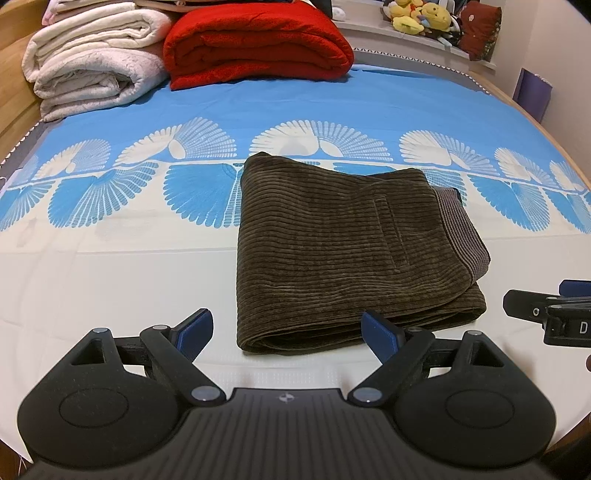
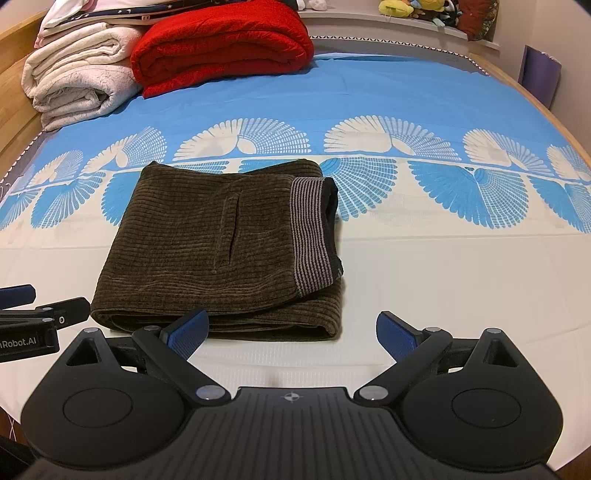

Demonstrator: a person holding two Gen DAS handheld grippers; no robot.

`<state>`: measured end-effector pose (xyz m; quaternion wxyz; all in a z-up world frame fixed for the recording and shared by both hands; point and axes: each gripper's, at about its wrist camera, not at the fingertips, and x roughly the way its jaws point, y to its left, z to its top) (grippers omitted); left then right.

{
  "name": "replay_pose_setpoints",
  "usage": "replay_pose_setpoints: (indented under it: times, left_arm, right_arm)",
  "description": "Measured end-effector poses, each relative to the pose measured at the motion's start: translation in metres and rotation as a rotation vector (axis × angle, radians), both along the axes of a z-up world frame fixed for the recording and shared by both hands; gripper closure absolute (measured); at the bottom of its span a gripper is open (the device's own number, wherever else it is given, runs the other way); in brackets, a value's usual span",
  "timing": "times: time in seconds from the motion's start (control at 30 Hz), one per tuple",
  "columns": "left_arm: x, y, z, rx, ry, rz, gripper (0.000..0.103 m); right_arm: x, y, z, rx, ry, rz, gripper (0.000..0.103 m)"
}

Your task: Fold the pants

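Observation:
Brown corduroy pants [image 1: 340, 251] lie folded into a compact rectangle on the bed, with a striped waistband at the right edge; they also show in the right wrist view [image 2: 221, 251]. My left gripper [image 1: 288, 332] is open and empty, just in front of the fold's near left edge. My right gripper [image 2: 291, 332] is open and empty, in front of the fold's near right edge. Each gripper shows at the edge of the other's view: the right gripper [image 1: 535, 314] and the left gripper [image 2: 33, 310].
The bed sheet [image 1: 147, 277] is white near me and blue with fan patterns farther back. A folded red blanket [image 1: 258, 44] and cream blankets [image 1: 92, 62] are stacked at the far left. Plush toys [image 1: 421, 16] sit on a shelf behind.

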<state>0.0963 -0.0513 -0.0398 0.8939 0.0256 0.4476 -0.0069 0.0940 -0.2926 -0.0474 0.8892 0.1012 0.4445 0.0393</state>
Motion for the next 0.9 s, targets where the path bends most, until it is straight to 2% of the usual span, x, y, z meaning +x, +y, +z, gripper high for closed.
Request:
replay_pose_setpoints:
  times: [0.9]
  left_arm:
    - [-0.0027, -0.0019, 0.0001, 0.005, -0.006, -0.027, 0.012]
  right_arm:
    - [0.0006, -0.0005, 0.0001, 0.006, 0.001, 0.008, 0.006]
